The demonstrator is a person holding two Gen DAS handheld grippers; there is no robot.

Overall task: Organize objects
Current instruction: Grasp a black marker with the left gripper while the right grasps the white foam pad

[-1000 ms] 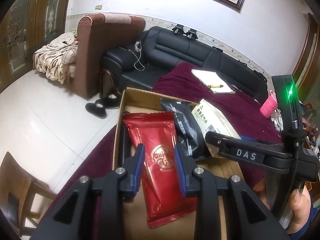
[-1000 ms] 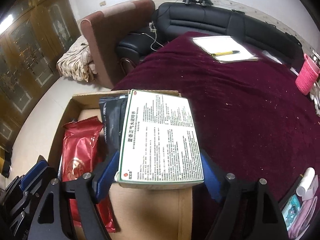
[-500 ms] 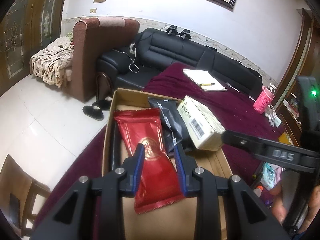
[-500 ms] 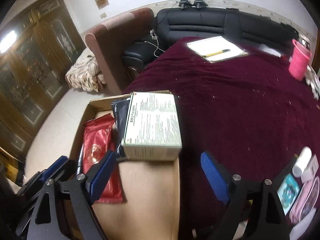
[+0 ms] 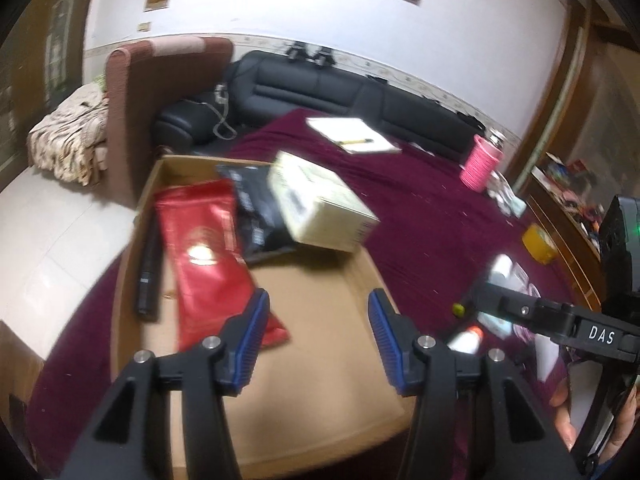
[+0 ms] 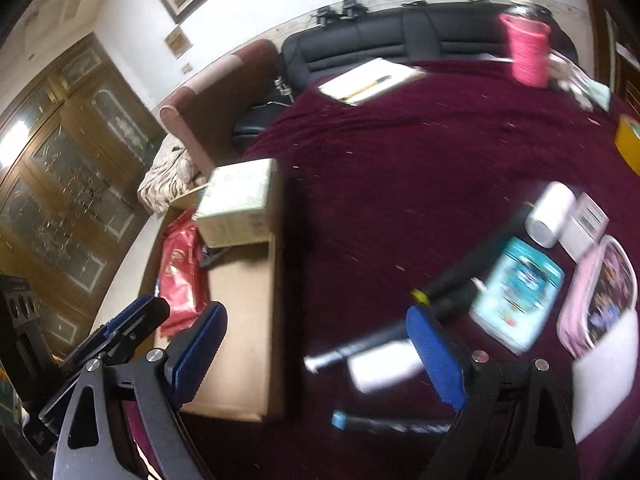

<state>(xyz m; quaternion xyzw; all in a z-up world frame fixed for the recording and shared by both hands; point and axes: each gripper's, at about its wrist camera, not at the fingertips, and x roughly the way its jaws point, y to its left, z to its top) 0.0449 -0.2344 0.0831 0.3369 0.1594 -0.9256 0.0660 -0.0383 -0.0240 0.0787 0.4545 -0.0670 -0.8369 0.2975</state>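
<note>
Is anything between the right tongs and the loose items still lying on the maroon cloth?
Nothing visible. The right tongs are opening with nothing gripped, and the white tube and black pen lie on the cloth directly between and ahead of them, unobstructed.

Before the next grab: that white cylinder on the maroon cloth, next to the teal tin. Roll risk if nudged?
Likely yes. The white cylinder lies on its side, so a side push would probably roll it, though the cloth may slow it. The white box against one side could stop it that way. It looks smooth, so the pads might slip.
</note>
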